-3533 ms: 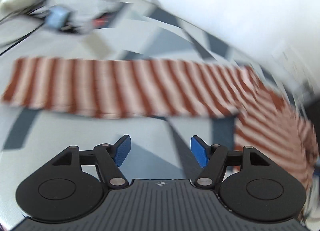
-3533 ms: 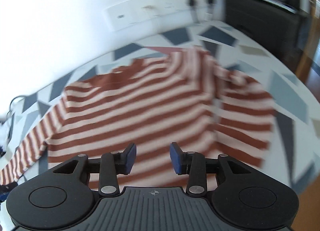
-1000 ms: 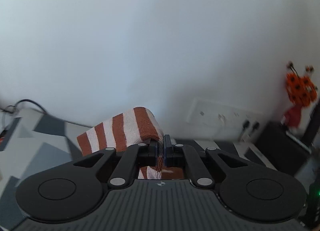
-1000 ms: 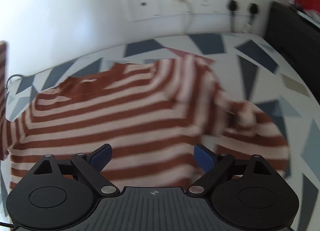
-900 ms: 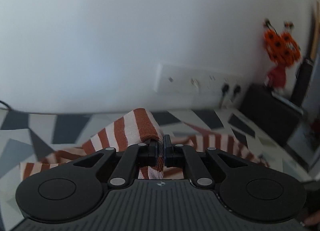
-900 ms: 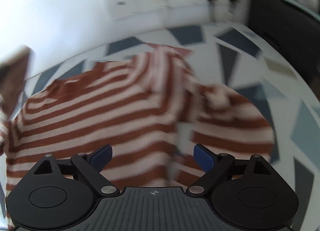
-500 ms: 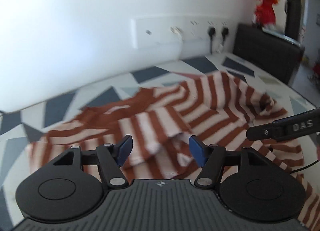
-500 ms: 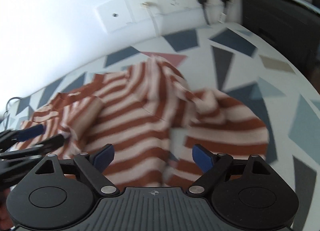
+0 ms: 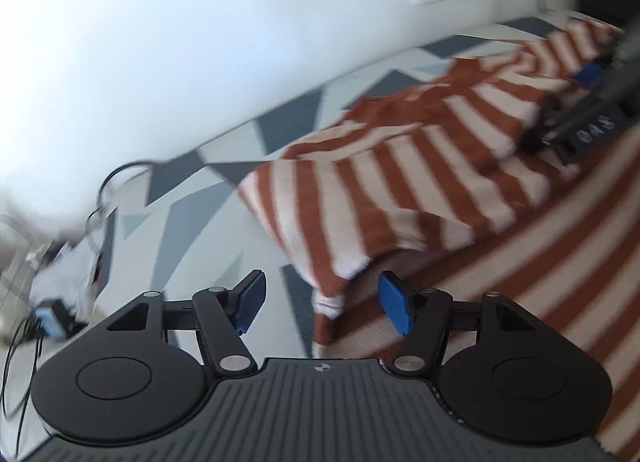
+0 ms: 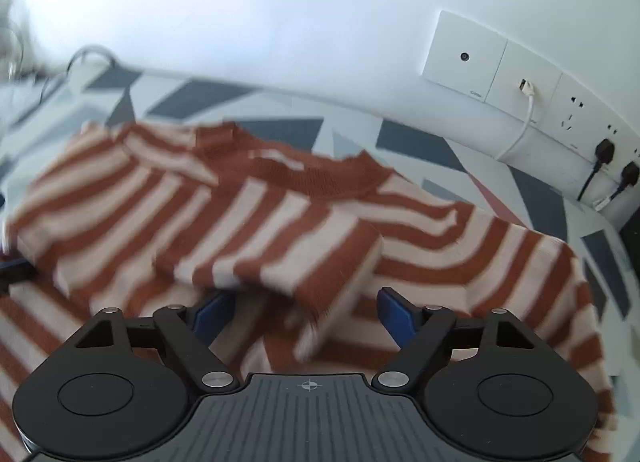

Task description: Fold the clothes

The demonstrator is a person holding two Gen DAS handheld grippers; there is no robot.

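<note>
A rust and cream striped sweater (image 10: 280, 229) lies on the table with its left sleeve (image 9: 380, 197) folded across the body. My left gripper (image 9: 320, 300) is open, low at the sweater's left edge, with the folded edge between its blue pads. My right gripper (image 10: 304, 312) is open just above the sleeve's cuff end (image 10: 332, 274), near the sweater's middle. It also shows in the left wrist view (image 9: 580, 117) at the far right. The rust collar (image 10: 316, 173) points to the wall.
The table (image 9: 192, 213) has a grey and blue triangle pattern. A white wall with a socket panel (image 10: 520, 89) and plugged cables runs behind. Loose cables and small items (image 9: 60, 294) lie at the table's left end.
My left gripper carried the sleeve over the sweater, opened and let it go, then swung left to the sweater's edge. My right gripper stayed open and moved in over the folded sleeve.
</note>
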